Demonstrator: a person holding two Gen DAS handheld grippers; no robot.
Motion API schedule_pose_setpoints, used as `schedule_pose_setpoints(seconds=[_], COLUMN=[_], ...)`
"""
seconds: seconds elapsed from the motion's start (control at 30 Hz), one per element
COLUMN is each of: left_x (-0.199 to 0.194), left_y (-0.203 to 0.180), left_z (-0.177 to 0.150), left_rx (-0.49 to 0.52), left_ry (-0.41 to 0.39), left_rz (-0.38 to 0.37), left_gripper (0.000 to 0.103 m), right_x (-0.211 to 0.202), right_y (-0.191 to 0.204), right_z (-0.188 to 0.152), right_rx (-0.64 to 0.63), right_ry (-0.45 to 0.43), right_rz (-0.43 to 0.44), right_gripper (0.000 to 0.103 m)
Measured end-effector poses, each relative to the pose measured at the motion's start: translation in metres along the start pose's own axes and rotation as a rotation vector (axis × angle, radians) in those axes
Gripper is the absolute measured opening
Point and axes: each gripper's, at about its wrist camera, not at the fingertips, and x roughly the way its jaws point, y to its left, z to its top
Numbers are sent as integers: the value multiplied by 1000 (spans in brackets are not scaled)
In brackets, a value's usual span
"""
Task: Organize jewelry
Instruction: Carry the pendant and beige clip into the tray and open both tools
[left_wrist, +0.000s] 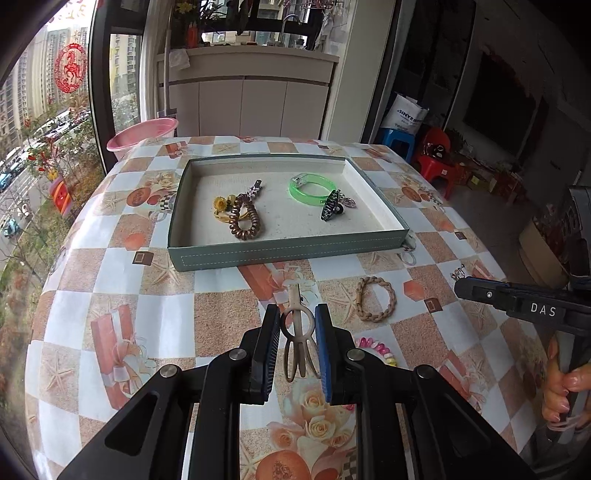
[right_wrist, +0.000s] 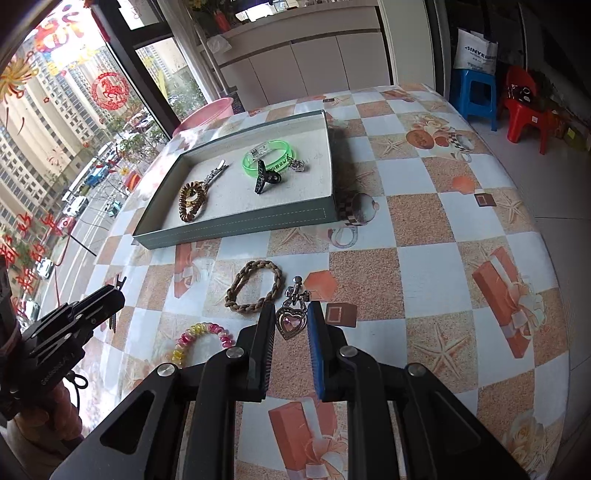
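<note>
The left gripper (left_wrist: 296, 320) is clamped on a beige hair clip (left_wrist: 296, 332), which sits between its two pads with the clip's prongs pointing back toward the camera and its narrow end sticking out ahead. The right gripper (right_wrist: 290, 318) is pinched on a heart-shaped pendant (right_wrist: 291, 322) with a pink stone; the silver clasp juts forward past the fingertips.

On the checked tablecloth (left_wrist: 122, 266), between the grippers and the tray, lie a braided tan bracelet (right_wrist: 253, 286) and, nearer the camera, a pink-and-yellow spiral hair tie (right_wrist: 201, 338).

The shallow grey-green tray (left_wrist: 280, 253) holds a brown spiral hair tie (left_wrist: 246, 223) overlapping a yellow flower hair tie (left_wrist: 221, 208), a silver clip (left_wrist: 254, 192) just beyond them, a green bangle (left_wrist: 312, 188), a dark claw clip (left_wrist: 330, 205) leaning on the bangle, and a small silver charm (left_wrist: 348, 202) beside it.
</note>
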Motion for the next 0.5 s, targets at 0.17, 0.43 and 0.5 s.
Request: schedule_pose_setpoints(seconds=[0.17, 0.43, 0.5], left_x=[-3, 13, 22], left_y=[7, 29, 35], left_z=[24, 65, 73], left_rx=[-5, -45, -52], left_ry=[-29, -41, -30], left_rz=[14, 41, 45], left_gripper=[32, 32, 32], right_x=[-7, 5, 14], right_y=[6, 18, 20], right_z=[28, 80, 91], right_rx=[-8, -29, -27], right_ry=[-32, -49, -40], right_rz=[15, 42, 51], right_gripper=[19, 19, 19])
